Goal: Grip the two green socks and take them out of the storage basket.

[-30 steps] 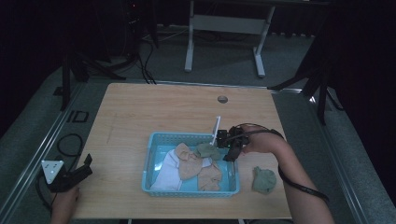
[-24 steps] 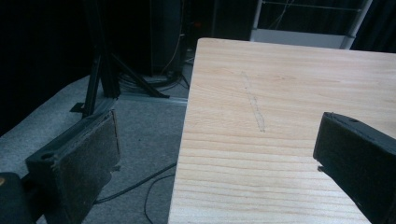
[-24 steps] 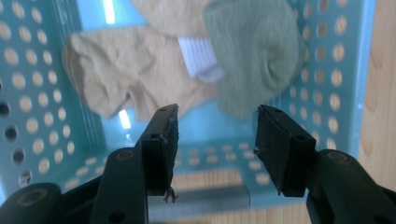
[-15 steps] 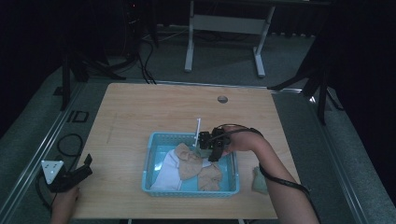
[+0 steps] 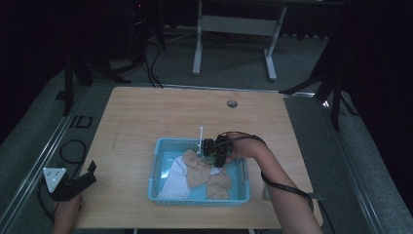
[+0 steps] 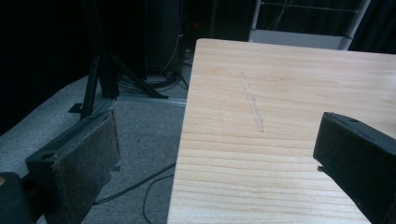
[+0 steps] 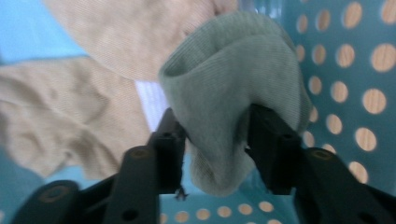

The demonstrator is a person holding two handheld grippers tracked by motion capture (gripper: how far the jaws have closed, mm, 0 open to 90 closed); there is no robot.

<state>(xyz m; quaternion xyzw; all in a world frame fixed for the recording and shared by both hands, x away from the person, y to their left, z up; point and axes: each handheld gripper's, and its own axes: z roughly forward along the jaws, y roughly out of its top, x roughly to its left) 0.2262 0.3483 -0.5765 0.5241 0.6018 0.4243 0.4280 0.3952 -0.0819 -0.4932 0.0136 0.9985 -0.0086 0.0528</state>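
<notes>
A light blue perforated basket (image 5: 155, 170) sits at the table's near middle. Tan socks (image 5: 197, 171) and a white cloth (image 5: 171, 184) lie in it. My right gripper (image 5: 215, 157) hangs low over the basket's far right part, shut on a pale green sock (image 7: 233, 93) that bulges between its jaws. Beneath it lie tan socks (image 7: 70, 112) and the basket's holed wall (image 7: 355, 93). My left gripper (image 5: 84, 179) is held at the table's near left edge, open, with nothing between its pads (image 6: 77, 156).
The wooden table (image 6: 280, 93) has a round cable hole (image 5: 232, 103) at the far middle. Cables (image 5: 73, 148) lie on the grey floor to the left. A white desk frame (image 5: 234, 29) stands beyond the table. A greenish piece (image 5: 266, 193) shows beside the right forearm.
My right gripper has moved left from the basket's right rim to over the socks inside it, carrying the green sock. The left gripper has stayed put.
</notes>
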